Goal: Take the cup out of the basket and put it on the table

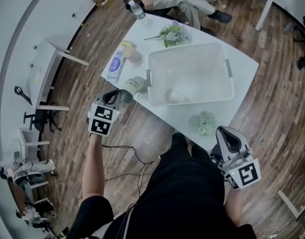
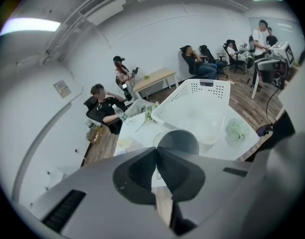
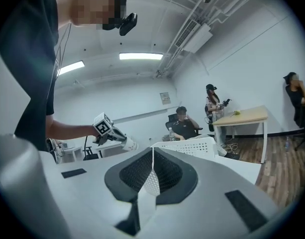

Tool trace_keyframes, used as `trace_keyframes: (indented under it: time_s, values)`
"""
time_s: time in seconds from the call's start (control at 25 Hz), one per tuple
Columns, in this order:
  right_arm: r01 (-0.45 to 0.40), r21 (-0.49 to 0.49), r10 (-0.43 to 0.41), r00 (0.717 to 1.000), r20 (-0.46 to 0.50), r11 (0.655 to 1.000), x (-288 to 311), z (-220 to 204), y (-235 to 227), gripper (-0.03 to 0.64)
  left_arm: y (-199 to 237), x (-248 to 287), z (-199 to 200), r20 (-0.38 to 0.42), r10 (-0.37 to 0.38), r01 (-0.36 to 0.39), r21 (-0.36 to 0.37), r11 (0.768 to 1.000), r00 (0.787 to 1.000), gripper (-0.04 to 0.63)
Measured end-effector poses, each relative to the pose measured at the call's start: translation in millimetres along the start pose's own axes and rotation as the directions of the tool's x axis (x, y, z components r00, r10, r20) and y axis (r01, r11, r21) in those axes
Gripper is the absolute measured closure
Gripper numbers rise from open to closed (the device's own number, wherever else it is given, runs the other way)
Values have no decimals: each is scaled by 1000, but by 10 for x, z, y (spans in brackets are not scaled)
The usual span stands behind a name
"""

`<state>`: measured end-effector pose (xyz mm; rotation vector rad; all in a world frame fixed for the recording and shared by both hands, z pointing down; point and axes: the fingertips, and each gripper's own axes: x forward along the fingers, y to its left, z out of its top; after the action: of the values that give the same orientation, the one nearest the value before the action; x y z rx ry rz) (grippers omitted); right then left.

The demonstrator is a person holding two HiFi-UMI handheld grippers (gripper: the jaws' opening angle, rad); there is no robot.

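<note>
The cup (image 1: 137,83) is out of the basket and sits tilted on its side at the very tip of my left gripper (image 1: 125,95). The white worktop (image 1: 242,63) spreads out beyond both pairs of fingers. The cup hangs over its near left edge, though I can't tell whether it touches the surface yet.

The basket (image 1: 187,47) stands just past the left fingers and a little to their right, its handle close to the cup. A pale object (image 1: 176,94) lies inside it; I can't make out what that is.

In the left gripper view the fingers are pressed together, and they appear to pinch the cup's thin wall at the rim. I judge that grip suits lifting it clear of the basket's tall sides, and it explains the lean.

My right gripper (image 1: 227,136) waits off the worktop's near corner with its fingers closed on nothing. I think it is parked there to stay out of the way, since the basket seems steady without help.

A green pompom (image 1: 206,122) lies just ahead of the right fingers. A flat packet (image 1: 116,66) and a flower sprig (image 1: 174,33) lie beyond the left fingers. The bare strip between the left fingers and the packet looks like the natural spot to stand the cup, once I roll it upright.
</note>
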<state>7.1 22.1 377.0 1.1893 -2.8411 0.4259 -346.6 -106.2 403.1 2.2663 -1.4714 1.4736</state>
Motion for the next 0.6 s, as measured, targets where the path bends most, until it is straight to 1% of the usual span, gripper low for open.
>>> trace_keyframes:
  time_s: [0.08,0.12,0.2,0.32,0.48,0.6]
  values:
    - [5,6,-5,1000,-7,1000,29,-17,13,591,-38,234,-227,-35,-59,57,-75,996,998,580]
    - [11,10,-11,1000,-11,1000,38,-35,14,591,-63,358,-330,-54,-85,79,-101,992,995,580]
    - [24,17,-23,999,-22,1000,32,-71,10,591,-146,574,-500,-93,-131,117,-140,983,987,580]
    - [49,13,-49,998,-35,999,-17,-79,-8,591,-309,841,-684,-143,-199,170,-189,967,969,580]
    - [97,12,-96,995,-37,995,-60,-68,7,591,-482,1182,-955,-209,-291,234,-257,937,934,580]
    - [132,8,-131,990,-48,991,-103,-85,21,591,-618,1388,-1112,-266,-362,274,-315,909,893,580]
